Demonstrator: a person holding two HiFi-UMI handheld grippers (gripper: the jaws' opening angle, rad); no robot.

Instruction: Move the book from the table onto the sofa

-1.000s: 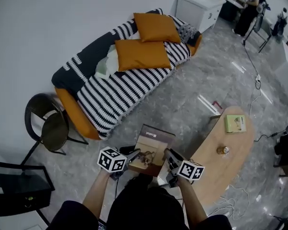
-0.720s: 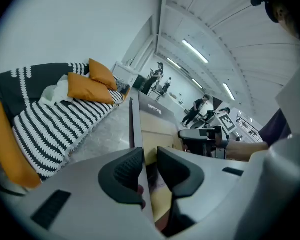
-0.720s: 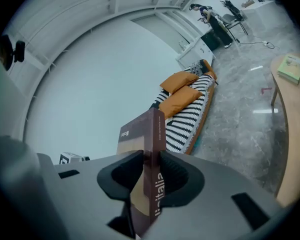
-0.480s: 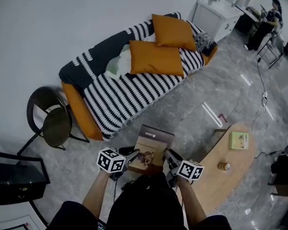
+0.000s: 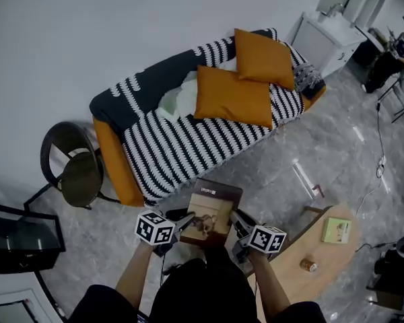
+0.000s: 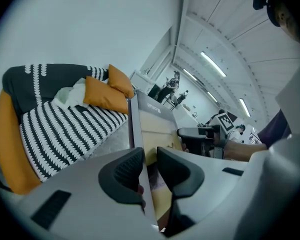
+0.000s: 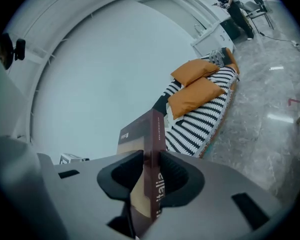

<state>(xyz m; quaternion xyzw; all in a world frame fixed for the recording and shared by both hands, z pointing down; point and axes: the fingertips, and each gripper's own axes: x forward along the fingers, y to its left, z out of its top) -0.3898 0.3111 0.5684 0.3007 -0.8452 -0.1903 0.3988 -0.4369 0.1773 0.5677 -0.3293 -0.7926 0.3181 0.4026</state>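
A brown hardback book (image 5: pixel 212 210) hangs over the grey floor, gripped from both sides. My left gripper (image 5: pixel 182 222) is shut on its left edge, and the book (image 6: pixel 152 129) stands edge-on between the dark pads. My right gripper (image 5: pixel 236 222) is shut on the right edge; the dark spine (image 7: pixel 156 149) sits squeezed between its jaws. Ahead lies the sofa (image 5: pixel 188 133), orange with a black-and-white striped throw and two orange cushions (image 5: pixel 232 99). The sofa (image 6: pixel 50 129) also fills the left of the left gripper view, and the sofa (image 7: pixel 202 106) sits to the right of the book in the right gripper view.
A round dark chair (image 5: pixel 74 170) stands left of the sofa. A curved wooden table (image 5: pixel 310 261) at lower right carries a green booklet (image 5: pixel 338 229) and a small tin (image 5: pixel 308 266). A white cabinet (image 5: pixel 330 42) and a person (image 5: pixel 390 62) are far right. A black stand (image 5: pixel 17 237) is at left.
Both grippers have carried the book away from the wooden table toward the sofa. The sofa now sits nearer and more central; the table has slid off to the lower right.
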